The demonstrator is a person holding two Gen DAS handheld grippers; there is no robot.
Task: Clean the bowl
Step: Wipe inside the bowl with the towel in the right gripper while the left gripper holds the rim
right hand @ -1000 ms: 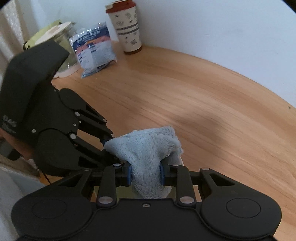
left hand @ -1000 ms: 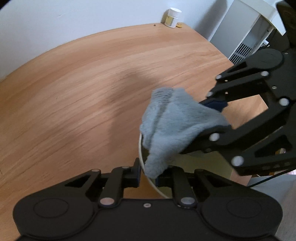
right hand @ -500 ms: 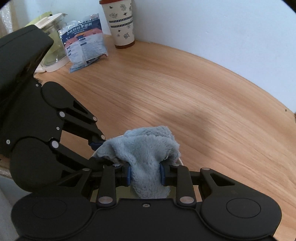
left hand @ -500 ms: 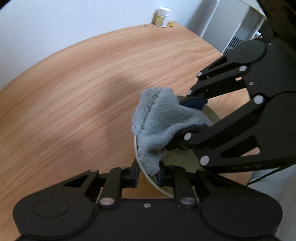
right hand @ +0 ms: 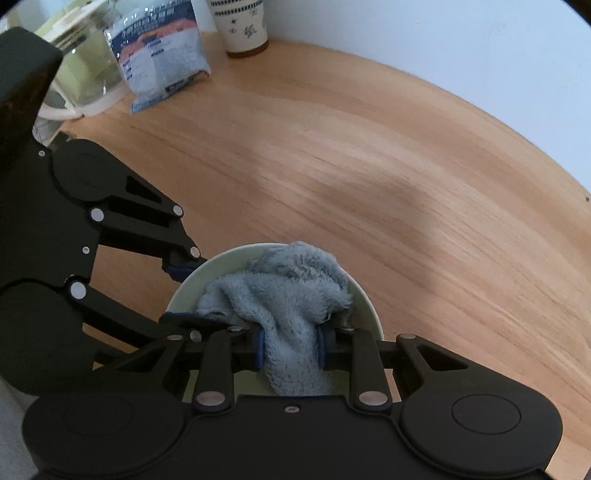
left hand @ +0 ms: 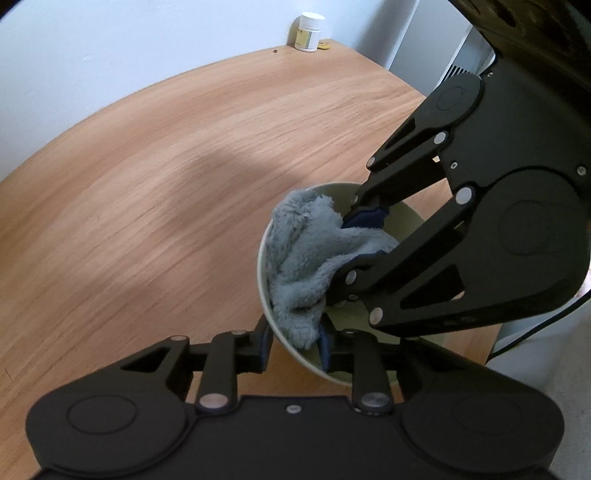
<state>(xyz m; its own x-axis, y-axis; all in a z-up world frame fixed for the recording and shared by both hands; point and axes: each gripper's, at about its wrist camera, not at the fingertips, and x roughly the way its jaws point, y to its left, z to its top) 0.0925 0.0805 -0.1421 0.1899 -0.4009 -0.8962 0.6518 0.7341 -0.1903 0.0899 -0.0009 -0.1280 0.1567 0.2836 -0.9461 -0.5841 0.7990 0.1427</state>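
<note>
On the wooden counter (left hand: 147, 206), near its front edge, a pale green bowl (right hand: 221, 264) is seen, tilted, with a grey-blue fleecy cloth (right hand: 291, 295) bunched inside it. The left claw (left hand: 293, 341) is set astride the bowl's near rim, one finger outside the wall and the other inside; its jaws are opening, and whether the pads are pressed on the rim cannot be told. A hanging tip of the cloth is found between the inner finger and the wall. The right claw (right hand: 290, 347) is pointed steeply down into the bowl; its jaws are closing, and the cloth is pinched between its blue pads, with a fold left hanging below them. In the right wrist view, a patterned cup (right hand: 242, 26), a printed packet (right hand: 159, 51) and a clear jug (right hand: 81, 74) are noted at the wall. In the left wrist view, a small white-capped jar (left hand: 308, 32) is noted at the far edge.
</note>
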